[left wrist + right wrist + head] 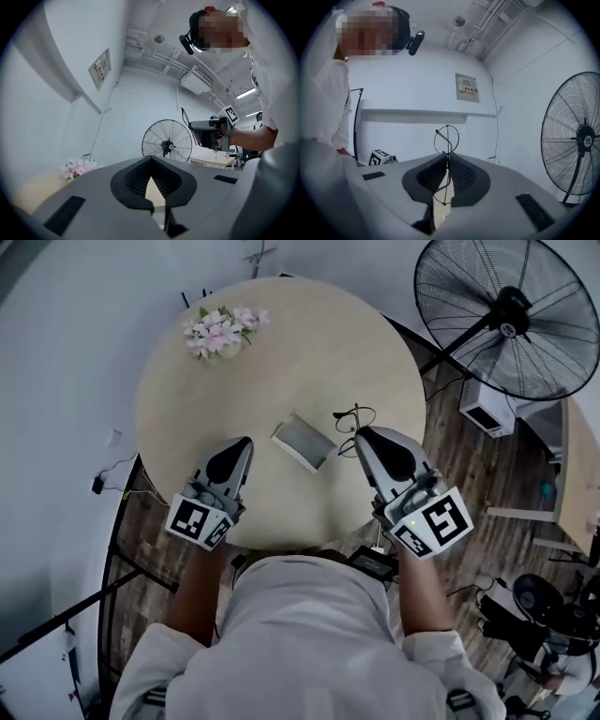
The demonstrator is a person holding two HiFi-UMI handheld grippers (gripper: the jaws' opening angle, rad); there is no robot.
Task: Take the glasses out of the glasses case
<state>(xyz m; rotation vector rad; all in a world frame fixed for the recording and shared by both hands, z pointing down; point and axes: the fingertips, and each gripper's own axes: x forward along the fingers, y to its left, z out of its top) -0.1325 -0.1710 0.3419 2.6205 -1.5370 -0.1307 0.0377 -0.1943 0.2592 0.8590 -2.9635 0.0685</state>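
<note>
Glasses (446, 139) pinched at the very tips of the right gripper (448, 154), fingers pressed together on the thin frame; one round wire rim standing up past the fingertips, a second loop of wire hanging lower in the gap between the pads. Thin, dark, bare metal wire, round lenses, slender temple crossing the upper rim. From the head view, the same wire loops (354, 416) just ahead of the right gripper (359, 434), over the right half of the tabletop (281, 362). Grey glasses case (303, 442) lying flat near the middle of the tabletop, between both grippers, apart from the frame. Left gripper (246, 442) closed tip to tip, empty, toward the near-left edge. Pink flowers (223, 331) at the far-left edge.
</note>
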